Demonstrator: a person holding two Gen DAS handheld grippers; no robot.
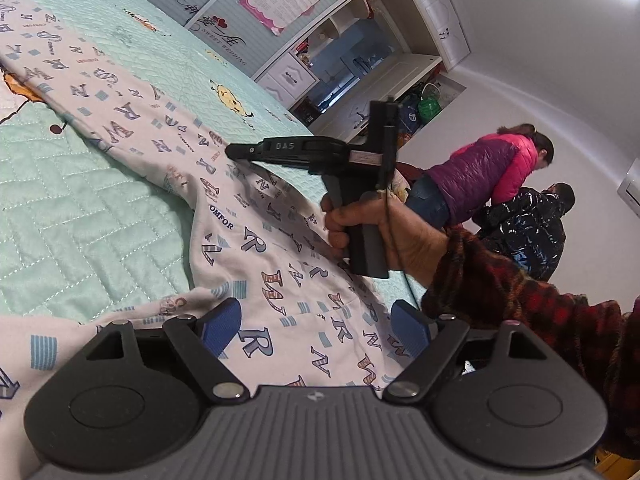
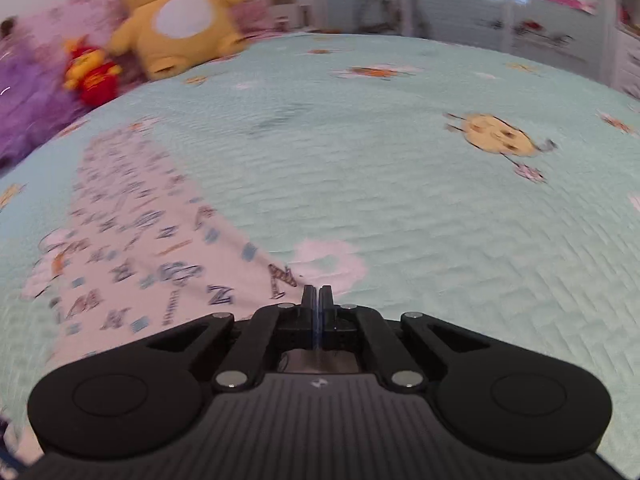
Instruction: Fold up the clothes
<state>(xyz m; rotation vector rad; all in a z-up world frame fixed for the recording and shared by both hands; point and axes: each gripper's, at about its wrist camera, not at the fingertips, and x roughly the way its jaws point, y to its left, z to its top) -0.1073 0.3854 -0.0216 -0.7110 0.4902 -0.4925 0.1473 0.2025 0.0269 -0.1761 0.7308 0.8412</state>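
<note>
While the left gripper (image 1: pixel 318 322) hangs low over the bed with its blue pads (image 1: pixel 222 320) spread wide, nothing sits pinched between them; the letter-printed garment (image 1: pixel 256 248) simply lies beneath the gap. This garment, pale pink-white cloth covered in letters and small blue striped squares, stretches diagonally across the mint-green quilted bedspread (image 1: pixel 80 208), from the far upper left of the left wrist view down to the near edge under the left gripper.

Farther along the cloth, the right gripper (image 1: pixel 236 151) points toward the garment's edge, held by a hand (image 1: pixel 384 236) in a red and dark plaid sleeve (image 1: pixel 532 312). From its own camera, the right gripper (image 2: pixel 319 294) has its fingers pressed together, and their tips sit right at the garment's (image 2: pixel 132 248) near corner where it meets the bedspread (image 2: pixel 360 184); whether any fabric is caught between them cannot be told, as the picture is blurred.

At the head of the bed a yellow plush toy (image 2: pixel 176 20) sits beside a small red and yellow doll (image 2: pixel 90 70). Past the foot of the bed, two people stand: one in a pink and purple jacket (image 1: pixel 492 172), the other in a dark glossy jacket (image 1: pixel 528 232). White shelving (image 1: pixel 360 68) lines the wall behind.
</note>
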